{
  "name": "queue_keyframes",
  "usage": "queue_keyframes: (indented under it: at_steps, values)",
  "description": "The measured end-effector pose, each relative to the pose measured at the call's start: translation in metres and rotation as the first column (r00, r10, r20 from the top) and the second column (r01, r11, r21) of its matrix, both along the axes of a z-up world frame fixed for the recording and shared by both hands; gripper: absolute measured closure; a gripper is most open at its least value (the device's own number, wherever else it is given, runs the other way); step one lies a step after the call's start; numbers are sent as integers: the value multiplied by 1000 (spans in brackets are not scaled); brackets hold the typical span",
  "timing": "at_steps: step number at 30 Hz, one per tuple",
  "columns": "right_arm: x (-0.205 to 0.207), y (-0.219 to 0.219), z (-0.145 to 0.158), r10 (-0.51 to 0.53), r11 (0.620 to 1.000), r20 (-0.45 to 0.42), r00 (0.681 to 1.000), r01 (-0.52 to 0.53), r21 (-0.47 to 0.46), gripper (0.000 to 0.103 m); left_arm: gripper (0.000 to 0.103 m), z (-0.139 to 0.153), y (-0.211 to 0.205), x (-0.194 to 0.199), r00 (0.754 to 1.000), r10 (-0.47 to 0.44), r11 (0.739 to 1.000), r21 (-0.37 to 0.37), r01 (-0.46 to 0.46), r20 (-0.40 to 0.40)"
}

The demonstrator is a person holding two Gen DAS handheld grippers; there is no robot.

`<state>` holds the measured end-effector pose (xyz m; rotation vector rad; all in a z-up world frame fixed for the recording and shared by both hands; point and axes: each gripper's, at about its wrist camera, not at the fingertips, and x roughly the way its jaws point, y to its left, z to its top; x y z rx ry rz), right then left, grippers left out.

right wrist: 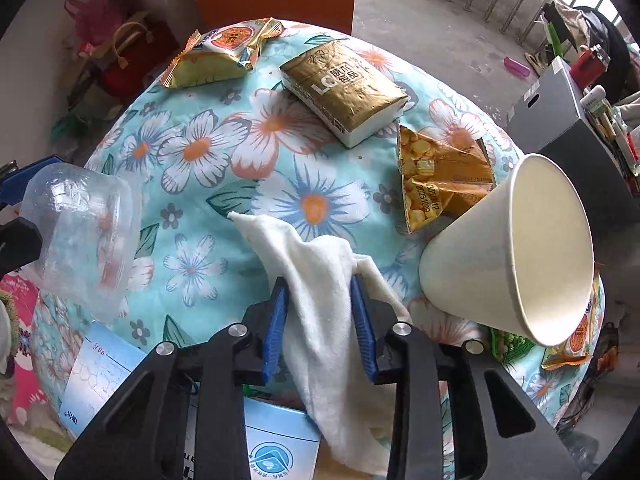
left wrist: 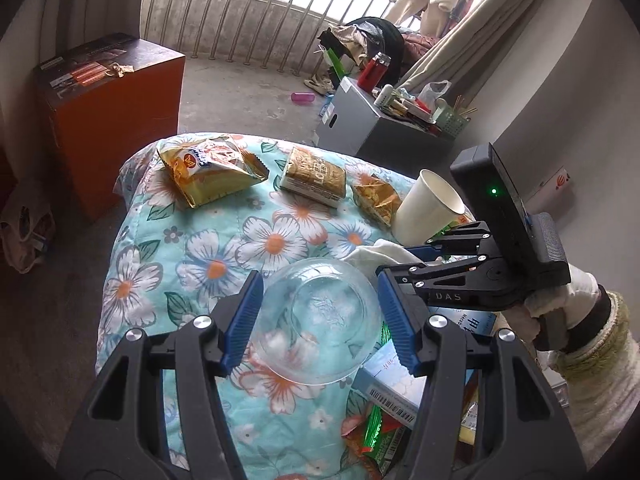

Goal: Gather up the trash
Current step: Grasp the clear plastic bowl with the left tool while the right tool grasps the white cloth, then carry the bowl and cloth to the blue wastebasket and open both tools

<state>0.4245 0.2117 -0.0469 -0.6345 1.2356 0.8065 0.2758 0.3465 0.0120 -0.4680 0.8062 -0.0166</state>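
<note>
My left gripper [left wrist: 320, 322] is shut on a clear plastic cup [left wrist: 316, 276], its blue pads pressing both sides; the cup hangs just above the floral quilt [left wrist: 180, 260]. From the right wrist view the same cup [right wrist: 80, 236] shows at the left edge. My right gripper [right wrist: 320, 328] is shut on a white cloth [right wrist: 312, 264], which drapes down between its pads. A white paper cup [right wrist: 512, 256] lies on its side just to the right of it. A small gold wrapper [right wrist: 440, 176], a gold tissue pack [right wrist: 344, 88] and a yellow snack bag [right wrist: 220, 56] lie farther back.
A blue-and-white box [right wrist: 276, 440] and more wrappers [left wrist: 376, 436] lie on the near edge under the grippers. An orange cabinet [left wrist: 108, 112] stands to the left, a grey box [left wrist: 360, 128] with clutter behind the table. A gloved hand [left wrist: 560, 300] holds the right gripper.
</note>
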Motion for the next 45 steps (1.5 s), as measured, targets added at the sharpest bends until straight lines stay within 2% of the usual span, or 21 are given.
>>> queue_keyframes:
  at_steps: [1, 2, 6, 10, 15, 18, 22, 26, 32, 40, 45]
  values:
    - [1, -3, 4, -14, 1000, 3, 1000, 14, 19, 90, 48, 2, 3, -4, 1000, 5, 1000, -2, -5, 6]
    - [2, -8, 10, -30, 999, 9, 1000, 29, 42, 91, 48, 4, 4, -8, 1000, 12, 1000, -3, -12, 13]
    - [1, -29, 47, -91, 982, 67, 994, 78, 174, 93, 48, 19, 8, -22, 998, 37, 999, -12, -36, 56]
    - [-7, -59, 95, -172, 942, 145, 974, 120, 312, 93, 48, 39, 7, -38, 992, 52, 999, -17, -50, 115]
    - [-26, -104, 152, -284, 861, 188, 940, 164, 481, 93, 48, 68, -2, -57, 981, 43, 999, -18, -40, 188]
    - [-45, -135, 182, -353, 788, 179, 918, 188, 586, 93, 48, 88, -14, -70, 973, 24, 1000, -14, -21, 232]
    - [-82, -185, 205, -445, 699, 163, 881, 227, 678, 93, 48, 113, -36, -88, 955, -27, 999, -14, 33, 294]
    - [-119, -241, 203, -533, 622, 116, 838, 296, 725, 93, 48, 132, -71, -102, 932, -114, 993, -1, 121, 343]
    - [-164, -330, 176, -641, 504, 15, 767, 406, 763, 93, 48, 145, -149, -105, 900, -276, 960, 51, 275, 337]
    - [-201, -438, 127, -747, 355, -117, 654, 543, 761, 93, 48, 135, -270, -102, 831, -469, 880, 81, 468, 300]
    - [-219, -492, 101, -796, 294, -158, 584, 602, 743, 93, 48, 117, -344, -95, 789, -560, 825, 84, 559, 251]
